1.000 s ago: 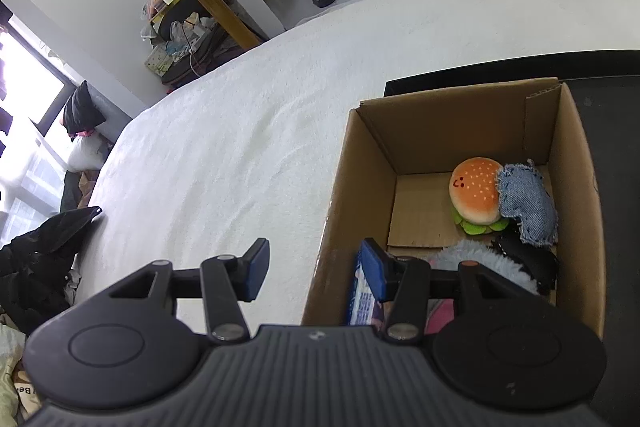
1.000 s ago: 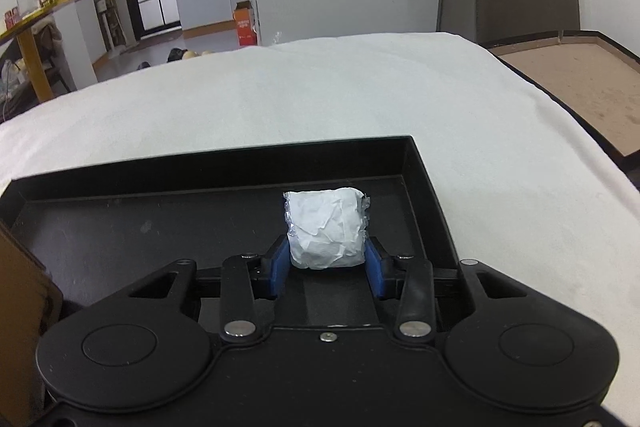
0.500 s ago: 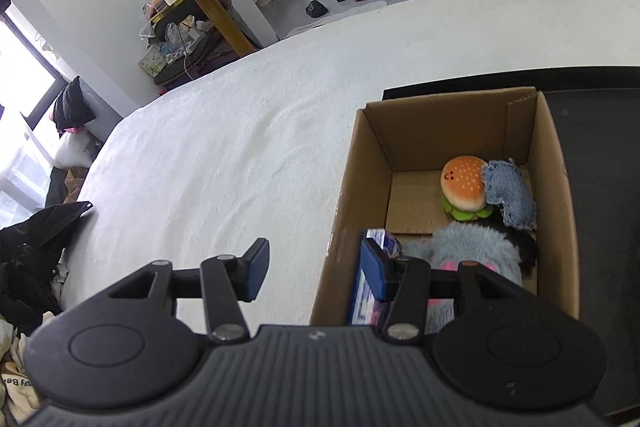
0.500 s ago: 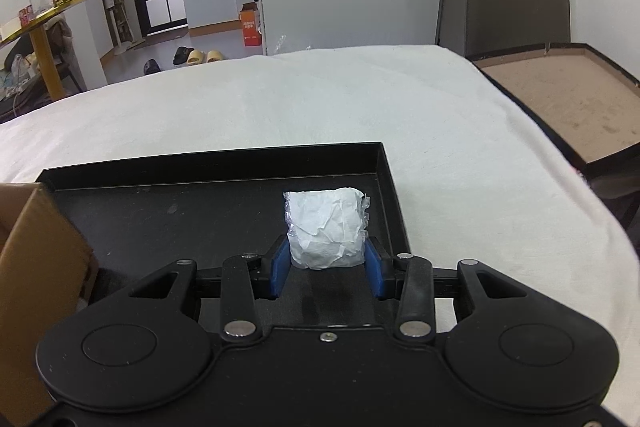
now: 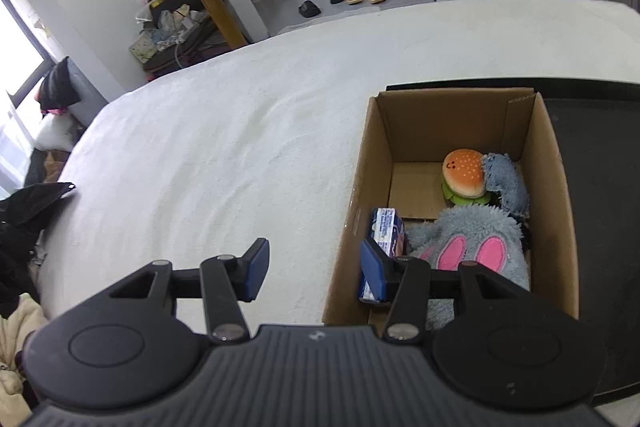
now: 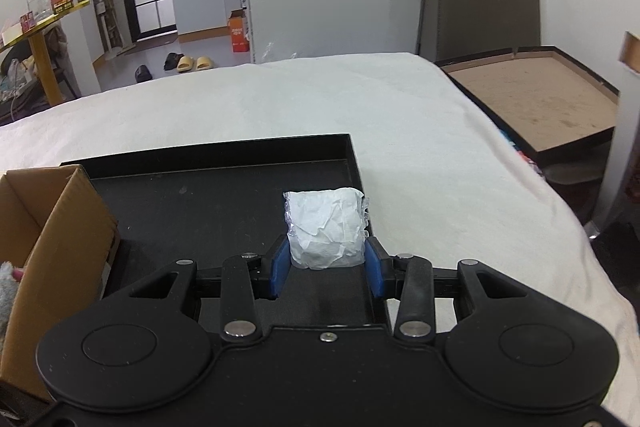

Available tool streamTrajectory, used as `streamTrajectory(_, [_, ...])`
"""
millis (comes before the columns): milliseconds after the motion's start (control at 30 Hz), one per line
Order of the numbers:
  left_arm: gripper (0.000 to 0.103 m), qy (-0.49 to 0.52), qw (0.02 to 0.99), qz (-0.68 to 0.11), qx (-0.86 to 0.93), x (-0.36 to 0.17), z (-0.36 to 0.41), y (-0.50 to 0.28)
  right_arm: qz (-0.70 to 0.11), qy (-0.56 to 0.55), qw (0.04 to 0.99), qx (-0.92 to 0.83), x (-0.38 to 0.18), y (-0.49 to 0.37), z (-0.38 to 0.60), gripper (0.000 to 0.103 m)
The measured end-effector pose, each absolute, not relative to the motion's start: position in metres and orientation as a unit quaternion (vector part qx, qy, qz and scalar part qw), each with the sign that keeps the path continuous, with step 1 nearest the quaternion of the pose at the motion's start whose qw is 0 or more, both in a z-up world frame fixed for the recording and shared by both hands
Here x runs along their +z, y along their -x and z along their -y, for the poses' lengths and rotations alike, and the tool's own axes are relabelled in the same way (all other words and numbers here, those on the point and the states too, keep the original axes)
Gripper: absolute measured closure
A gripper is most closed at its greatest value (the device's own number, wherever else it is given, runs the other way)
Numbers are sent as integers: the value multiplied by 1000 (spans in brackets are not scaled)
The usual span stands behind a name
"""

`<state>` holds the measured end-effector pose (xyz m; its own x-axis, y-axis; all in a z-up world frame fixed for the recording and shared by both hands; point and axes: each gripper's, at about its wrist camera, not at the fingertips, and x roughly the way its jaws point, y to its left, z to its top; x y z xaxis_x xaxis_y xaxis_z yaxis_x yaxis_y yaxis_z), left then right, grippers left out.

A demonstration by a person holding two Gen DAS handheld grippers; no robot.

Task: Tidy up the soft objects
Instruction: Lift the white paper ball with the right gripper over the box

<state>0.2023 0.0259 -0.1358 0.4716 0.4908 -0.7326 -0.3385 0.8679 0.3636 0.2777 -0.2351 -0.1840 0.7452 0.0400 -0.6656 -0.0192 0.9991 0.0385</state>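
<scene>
**Tissue pack lifted off tray, box next**

R gripper point(image 6: 326, 269) is clamped on a crumpled white tissue pack point(image 6: 326, 227), blue pads pressing both its sides. Vs a sec ago, the pack sits higher above the black tray point(image 6: 200, 195) and more of the tray's far rim and the white cloth point(image 6: 360, 107) shows, so the hand has risen and pulled back. The cardboard box point(image 6: 60, 227) has come into view at 9 o'clock of the gripper. Judgement: pickup is done; carry to the box is the step in hand.

L gripper point(image 5: 314, 269) stands apart, nothing btwn its pads, over the box's near-left wall point(image 5: 348, 247). It too has backed off and up: more box interior shows now. Inside: burger plush point(image 5: 464, 175) at 12 o'clock, denim piece point(image 5: 506, 185) touching it at 1, grey-pink fluffy toy point(image 5: 468, 239) nearer, blue-white packet point(image 5: 384, 227) upright against the left wall.

Hard to tell: something dark under the fluffy toy, unidentifiable. Packet's lower end is hidden by the L finger. Box's near wall is cut off by gripper body. Whether the pack's underside clears the tray can't be seen.
</scene>
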Motion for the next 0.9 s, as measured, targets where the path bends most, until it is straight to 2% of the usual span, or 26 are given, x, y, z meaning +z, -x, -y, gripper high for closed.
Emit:
streamTrajectory(267, [54, -53, 871, -440, 213, -126, -39, -193, -351, -27, 935, 45, -158, -261, 225, 64])
streamTrajectory(767, [54, -1, 887, -438, 144, -144, -67, -180, -339, -3, 937, 87, -127, -244, 186, 64])
streamTrajectory(900, [58, 11, 885, -444, 137, -154, -72, -180, -338, 6, 936, 100, -122, -242, 170, 64])
